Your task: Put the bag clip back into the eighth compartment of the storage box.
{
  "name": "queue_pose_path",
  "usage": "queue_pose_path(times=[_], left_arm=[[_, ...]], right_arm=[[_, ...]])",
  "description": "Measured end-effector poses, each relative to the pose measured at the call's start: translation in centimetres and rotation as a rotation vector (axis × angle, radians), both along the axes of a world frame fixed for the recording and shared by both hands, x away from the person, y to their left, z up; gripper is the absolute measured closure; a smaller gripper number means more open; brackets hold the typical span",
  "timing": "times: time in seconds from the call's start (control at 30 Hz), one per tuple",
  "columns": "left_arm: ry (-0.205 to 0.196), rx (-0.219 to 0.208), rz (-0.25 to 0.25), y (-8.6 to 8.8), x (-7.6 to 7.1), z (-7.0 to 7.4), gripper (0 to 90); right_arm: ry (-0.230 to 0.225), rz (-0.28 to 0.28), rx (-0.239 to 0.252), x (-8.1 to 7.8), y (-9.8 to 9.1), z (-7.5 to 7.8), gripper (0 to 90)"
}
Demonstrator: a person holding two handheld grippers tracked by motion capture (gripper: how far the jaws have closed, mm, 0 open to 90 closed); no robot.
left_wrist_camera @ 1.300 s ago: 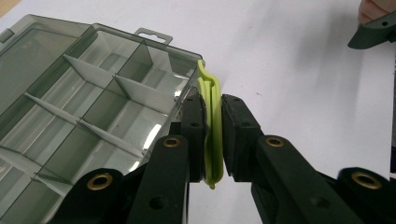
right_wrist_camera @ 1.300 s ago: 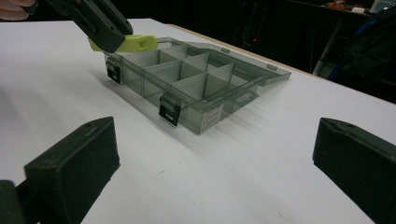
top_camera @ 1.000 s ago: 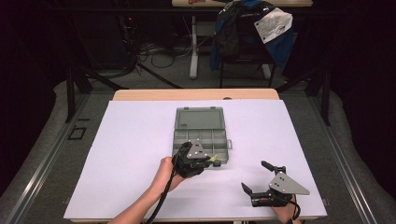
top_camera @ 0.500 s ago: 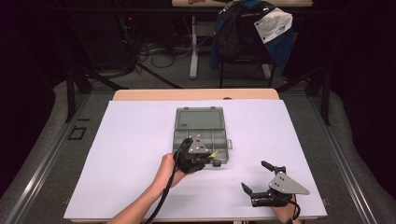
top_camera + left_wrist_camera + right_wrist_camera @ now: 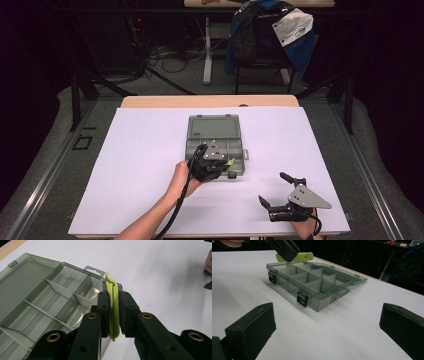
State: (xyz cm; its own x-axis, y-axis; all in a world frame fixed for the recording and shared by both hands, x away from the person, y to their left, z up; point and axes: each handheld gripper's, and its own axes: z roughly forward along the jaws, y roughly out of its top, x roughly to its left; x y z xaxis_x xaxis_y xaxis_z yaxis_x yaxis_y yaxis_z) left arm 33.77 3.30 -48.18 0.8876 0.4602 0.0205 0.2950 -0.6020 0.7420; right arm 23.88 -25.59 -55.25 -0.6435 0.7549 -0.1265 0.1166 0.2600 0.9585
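Our left gripper pinches a thin green clip tight between its jaws. We hold it just over the near edge of the box, above the front row of little rooms. The box sits open in the middle of the white table, with its lid laid flat behind it.

We think we are at the step of putting the clip into the box. Next we must pick one room, lower the clip into it, and only then let go. The walls between the rooms are thin, so we need to aim well.

Our right gripper rests near the front right of the table, well away from the box. Its jaws are wide apart and hold nothing.

We cannot tell what the clip really is, because the jaws cover its middle. We cannot tell which room lies under it.
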Motion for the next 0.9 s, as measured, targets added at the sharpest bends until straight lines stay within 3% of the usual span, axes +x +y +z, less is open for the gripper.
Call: queue_pose_path(times=[0.9], left_arm=[[0.032,-0.020,0.041,-0.9,1.9,-0.3,80.2]], right_arm=[[0.002,-0.003,-0.004,0.1,0.0,0.0,0.0]])
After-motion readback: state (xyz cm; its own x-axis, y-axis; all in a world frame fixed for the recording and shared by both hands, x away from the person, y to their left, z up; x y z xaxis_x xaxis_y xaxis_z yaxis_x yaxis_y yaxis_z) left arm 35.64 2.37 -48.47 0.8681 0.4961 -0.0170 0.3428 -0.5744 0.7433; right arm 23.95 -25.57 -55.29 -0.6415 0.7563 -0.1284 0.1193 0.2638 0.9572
